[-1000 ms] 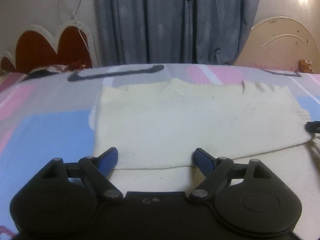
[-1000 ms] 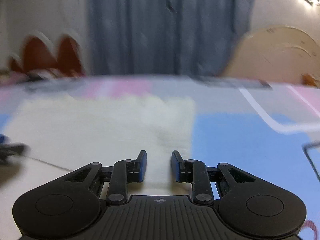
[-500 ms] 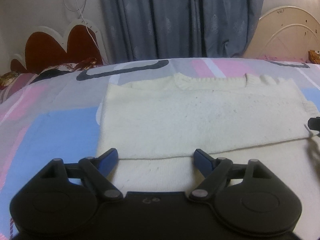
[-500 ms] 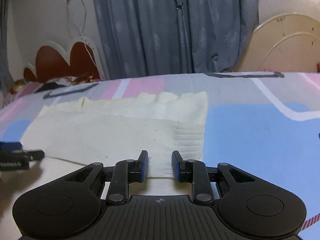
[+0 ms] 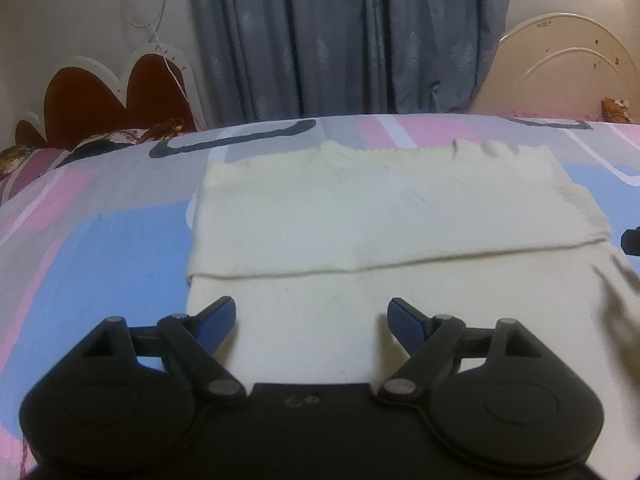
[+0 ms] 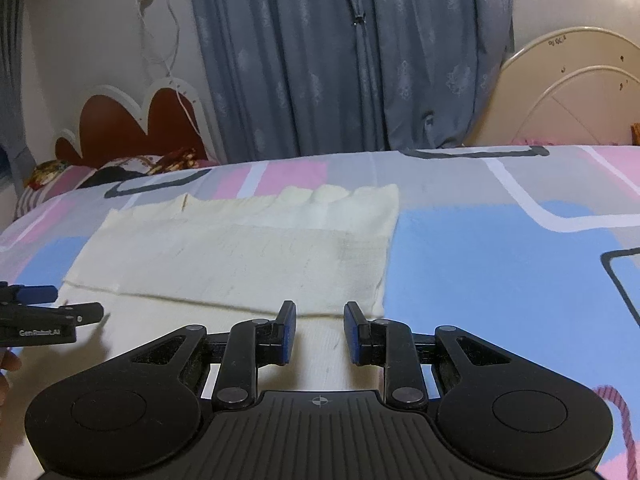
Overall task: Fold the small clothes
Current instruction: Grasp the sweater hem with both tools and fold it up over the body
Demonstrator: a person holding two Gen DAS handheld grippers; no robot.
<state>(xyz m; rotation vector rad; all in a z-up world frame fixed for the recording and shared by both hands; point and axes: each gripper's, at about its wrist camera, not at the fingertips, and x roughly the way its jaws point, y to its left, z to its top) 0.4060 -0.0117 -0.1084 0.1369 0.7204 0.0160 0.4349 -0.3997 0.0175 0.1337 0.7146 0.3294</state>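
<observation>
A cream knitted garment (image 5: 380,216) lies flat on the bed, its far part folded over the near part with the fold edge running across. It also shows in the right wrist view (image 6: 248,264). My left gripper (image 5: 310,316) is open wide and empty over the garment's near left part. My right gripper (image 6: 320,328) is open with a narrower gap, empty, over the garment's near right edge. The left gripper also shows in the right wrist view (image 6: 40,312) at the left edge.
The bed sheet (image 6: 500,264) has pink, blue and grey blocks. A red heart-shaped headboard (image 5: 112,100) and pillows stand at the far left. Grey curtains (image 5: 344,36) hang behind. A cream headboard (image 5: 568,72) stands at the far right.
Both grippers have drawn back toward me, away from the fold edge, so more of the garment's near layer shows. The garment lies still.
</observation>
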